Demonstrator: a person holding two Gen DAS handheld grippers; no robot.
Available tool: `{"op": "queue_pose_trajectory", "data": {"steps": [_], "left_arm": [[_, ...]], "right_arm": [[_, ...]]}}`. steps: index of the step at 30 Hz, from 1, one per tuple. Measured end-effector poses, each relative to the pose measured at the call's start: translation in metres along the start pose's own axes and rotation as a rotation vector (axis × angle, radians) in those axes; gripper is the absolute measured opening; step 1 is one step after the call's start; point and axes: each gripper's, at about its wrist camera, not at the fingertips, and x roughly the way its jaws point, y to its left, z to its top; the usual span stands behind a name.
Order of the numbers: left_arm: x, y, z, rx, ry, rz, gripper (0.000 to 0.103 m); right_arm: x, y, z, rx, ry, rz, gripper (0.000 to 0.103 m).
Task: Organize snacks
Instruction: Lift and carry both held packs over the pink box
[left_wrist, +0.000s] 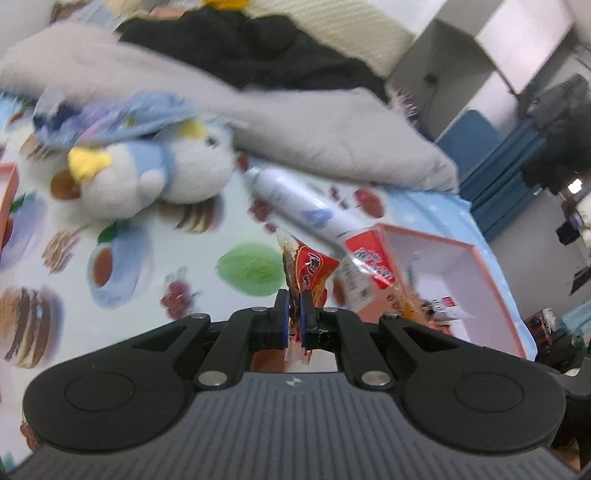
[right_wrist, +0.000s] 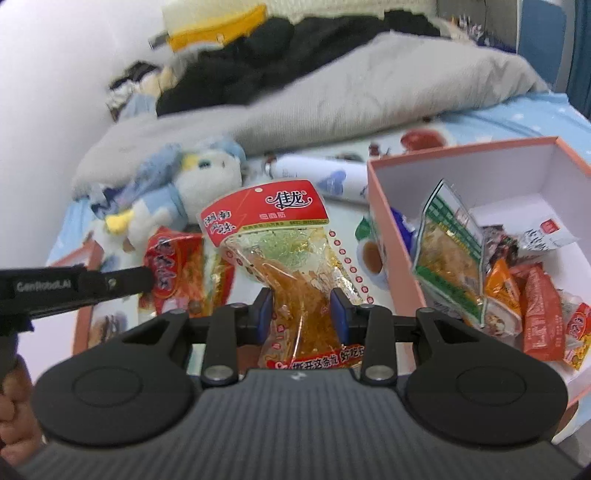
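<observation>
Both grippers carry a snack above the bed (left_wrist: 122, 236), whose sheet is printed with cakes and cups. The left gripper (left_wrist: 294, 314) has its jaws pinched nearly shut on a small red snack packet (left_wrist: 308, 273), gripped edge-on so that the thin wrapper stands up between the pads and a tail of it hangs below. The right gripper (right_wrist: 302, 314) has its jaws part open and clamped on the waist of a larger clear bag with a red header (right_wrist: 266, 210), which rises above the fingers with its orange contents squeezed in. The pink open box (right_wrist: 384, 236) sits to the right, just beside that bag, already holding a green-edged packet (right_wrist: 450, 254) and several orange and red ones. A plush toy (left_wrist: 155, 173) and a white tube (left_wrist: 295, 199) lie on the far side of the bed, near a grey blanket (left_wrist: 332, 122). The likely trouble is slippage: the small packet is held by film alone and could slide out if swung, and the tall bag, top-heavy above the pads, could tip or catch the box wall on its way in, or crush the packets already leaning there
</observation>
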Motion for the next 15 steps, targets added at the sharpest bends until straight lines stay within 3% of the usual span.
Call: {"op": "queue_pose_trajectory", "data": {"steps": [10,15], "left_arm": [[-0.044,-0.094,0.010,0.140,-0.113,-0.042,0.006],[-0.050,-0.139,0.021,0.155,-0.153,-0.093,0.006]], "right_arm": [[-0.069,-0.036,0.022,0.028,-0.163,0.013,0.036],[-0.096,-0.064,0.038,0.026,-0.229,-0.013,0.036]]}}
